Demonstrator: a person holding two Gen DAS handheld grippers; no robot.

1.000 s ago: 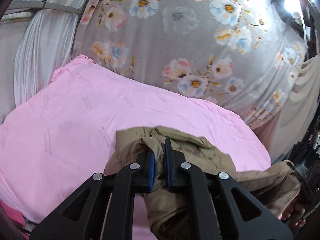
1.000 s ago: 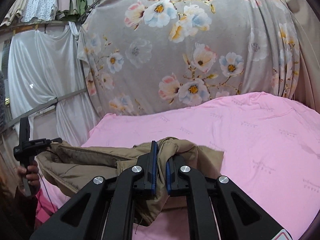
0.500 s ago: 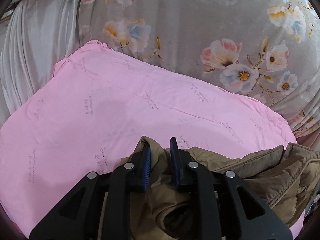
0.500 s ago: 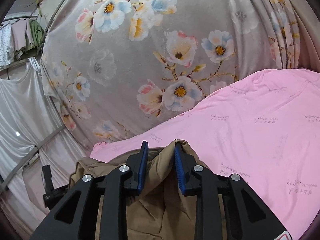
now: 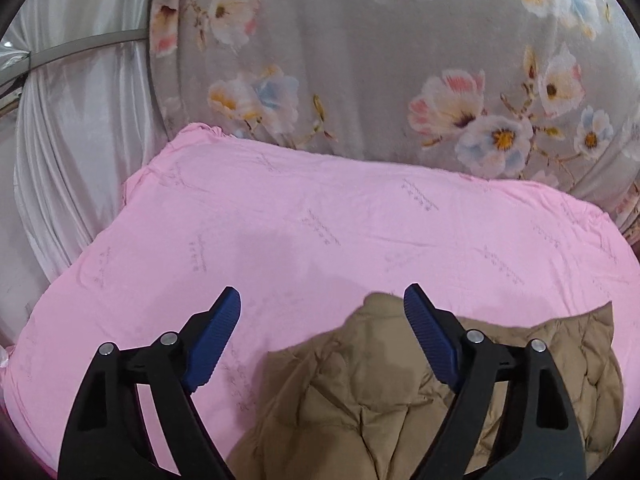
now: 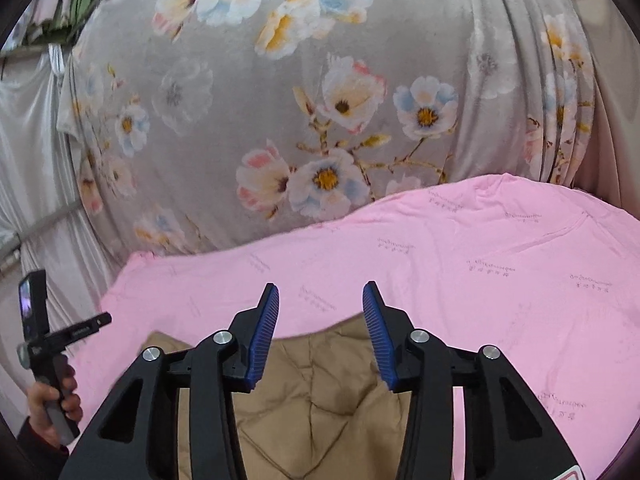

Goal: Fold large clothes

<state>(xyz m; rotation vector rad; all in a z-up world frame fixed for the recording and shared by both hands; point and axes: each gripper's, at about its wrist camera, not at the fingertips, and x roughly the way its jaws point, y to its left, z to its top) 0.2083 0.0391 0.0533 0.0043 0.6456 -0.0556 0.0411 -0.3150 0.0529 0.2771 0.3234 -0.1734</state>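
Both grippers were seen spread wide, nothing pinched. Left gripper (image 5: pixel 322 304): jacket (image 5: pixel 360 392) lay under and beside the right-hand finger, a bump of cloth poking up just inside it; bare sheet (image 5: pixel 280 220) between and ahead of the fingers. Right gripper (image 6: pixel 320 300): jacket edge ran between and just behind the fingertips. Jacket judged set flat on the sheet so a fold could be made. Plenty of open sheet was left beyond the fingers; curtain (image 6: pixel 280 100) closed the far edge.
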